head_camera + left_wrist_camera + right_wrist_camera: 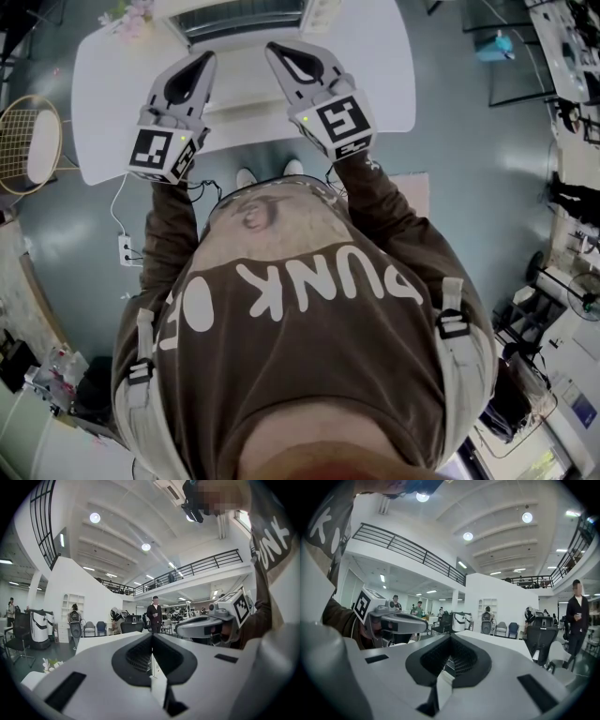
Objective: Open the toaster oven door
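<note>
In the head view, a white toaster oven (246,19) with a dark panel stands at the far side of the white table (103,84). Both grippers are held over the table's near edge, in front of the oven and apart from it. My left gripper (208,58) is shut with nothing in it, its jaws meeting at the tip (151,637). My right gripper (272,47) is also shut and empty (450,639). Both gripper views look out level across a large hall, and neither shows the oven. Each one shows the other gripper beside it.
A badminton racket (28,141) lies off the table's left end. Pale flowers (131,14) sit on the back left corner. A power strip (127,248) and its cable lie on the floor. A person in black (154,613), others and chairs are far off in the hall.
</note>
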### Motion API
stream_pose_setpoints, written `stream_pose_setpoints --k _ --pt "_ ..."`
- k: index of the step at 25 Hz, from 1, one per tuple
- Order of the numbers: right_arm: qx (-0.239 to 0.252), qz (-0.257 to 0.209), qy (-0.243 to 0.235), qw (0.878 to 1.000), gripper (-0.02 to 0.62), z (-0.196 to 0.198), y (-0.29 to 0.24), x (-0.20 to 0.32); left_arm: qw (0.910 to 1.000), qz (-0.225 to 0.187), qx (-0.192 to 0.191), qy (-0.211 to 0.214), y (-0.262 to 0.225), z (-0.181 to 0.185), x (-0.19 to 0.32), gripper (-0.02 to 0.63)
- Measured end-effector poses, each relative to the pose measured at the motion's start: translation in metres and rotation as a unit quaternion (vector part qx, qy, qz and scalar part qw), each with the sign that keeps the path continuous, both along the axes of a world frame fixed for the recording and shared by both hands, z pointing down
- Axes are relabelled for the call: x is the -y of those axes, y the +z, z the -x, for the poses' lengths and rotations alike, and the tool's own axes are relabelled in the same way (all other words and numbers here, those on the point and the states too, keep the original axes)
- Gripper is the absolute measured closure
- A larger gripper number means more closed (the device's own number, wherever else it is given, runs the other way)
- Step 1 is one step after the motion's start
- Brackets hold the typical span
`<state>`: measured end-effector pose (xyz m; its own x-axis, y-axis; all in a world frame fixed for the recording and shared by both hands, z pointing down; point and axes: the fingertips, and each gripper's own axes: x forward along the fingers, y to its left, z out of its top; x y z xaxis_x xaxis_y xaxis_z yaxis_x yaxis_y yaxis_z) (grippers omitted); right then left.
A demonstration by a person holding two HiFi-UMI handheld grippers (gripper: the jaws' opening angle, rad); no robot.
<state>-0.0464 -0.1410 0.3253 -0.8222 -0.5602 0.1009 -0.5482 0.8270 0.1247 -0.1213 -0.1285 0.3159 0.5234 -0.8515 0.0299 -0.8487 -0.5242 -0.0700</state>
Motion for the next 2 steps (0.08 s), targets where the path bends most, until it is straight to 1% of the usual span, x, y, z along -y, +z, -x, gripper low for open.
stream_pose_setpoints --k 2 --pt "0.000 0.000 0.000 1.000 0.589 -0.0023 0.0000 0.0003 1.0000 0.000 0.000 -0.001 -0.0003 -0.0020 0.0001 0.601"
